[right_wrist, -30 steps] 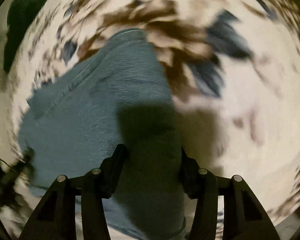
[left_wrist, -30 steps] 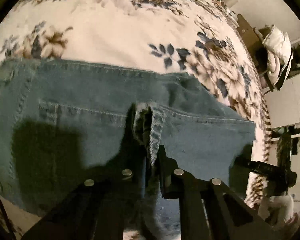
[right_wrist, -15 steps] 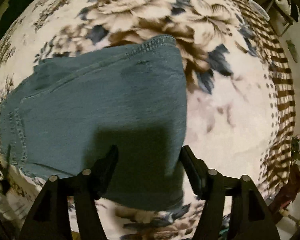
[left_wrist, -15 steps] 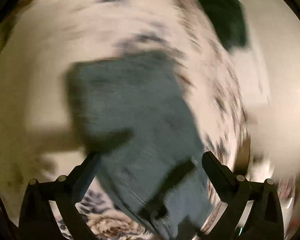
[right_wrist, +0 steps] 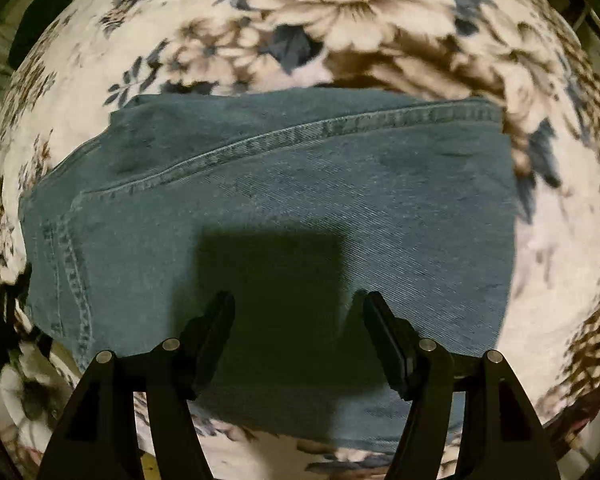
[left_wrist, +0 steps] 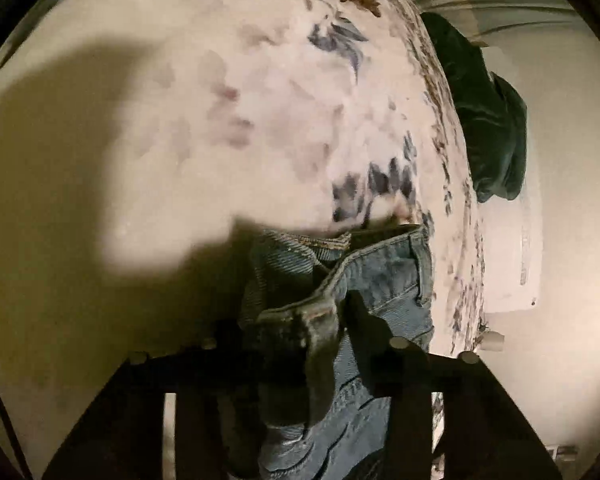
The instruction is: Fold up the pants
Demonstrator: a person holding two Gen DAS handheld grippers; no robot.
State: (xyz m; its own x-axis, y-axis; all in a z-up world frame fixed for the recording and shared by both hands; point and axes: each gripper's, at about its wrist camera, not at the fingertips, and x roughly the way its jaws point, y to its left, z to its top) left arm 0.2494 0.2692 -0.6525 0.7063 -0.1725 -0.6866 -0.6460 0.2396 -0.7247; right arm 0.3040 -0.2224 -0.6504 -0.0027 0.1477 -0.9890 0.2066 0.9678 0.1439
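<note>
- Left wrist view: the left gripper (left_wrist: 324, 332) has a thick bunch of the blue jeans (left_wrist: 364, 280) between its two dark fingers.
- Its jaws have just been closing, and the bunched waistband fills the gap between them. The fingers look clenched on the cloth, though that part lies in dark shadow.
- The jeans sit low in the middle of this view, on the flowered bedspread (left_wrist: 260, 100). A belt loop and stitched seams show on the part just to the right of the gripper.
- More denim hangs down below the fingers toward the bottom edge.
- A big shadow lies on the bedspread to the left of the jeans.
- A dark green cloth (left_wrist: 488, 120) lies off the far edge of the bedspread, up and to the right of the jeans and well apart from them.
- A pale wall (left_wrist: 572, 200) is past the green cloth.
- Right wrist view: the right gripper (right_wrist: 298, 312) points down over the jeans (right_wrist: 280, 184), and its jaws stand wide apart. Nothing is pinched between them, so it is let go.
- Its jaws have just been opening.
- The jeans lie flat and folded in a wide block in the middle of the bedspread (right_wrist: 360, 20). A long stitched seam runs across the top part.
- Another stitched seam curves down the left end of the jeans.
- The gripper's square shadow falls on the denim, right between the two fingertips.
- Big tan and blue flowers on the bedspread show all around the jeans.
</note>
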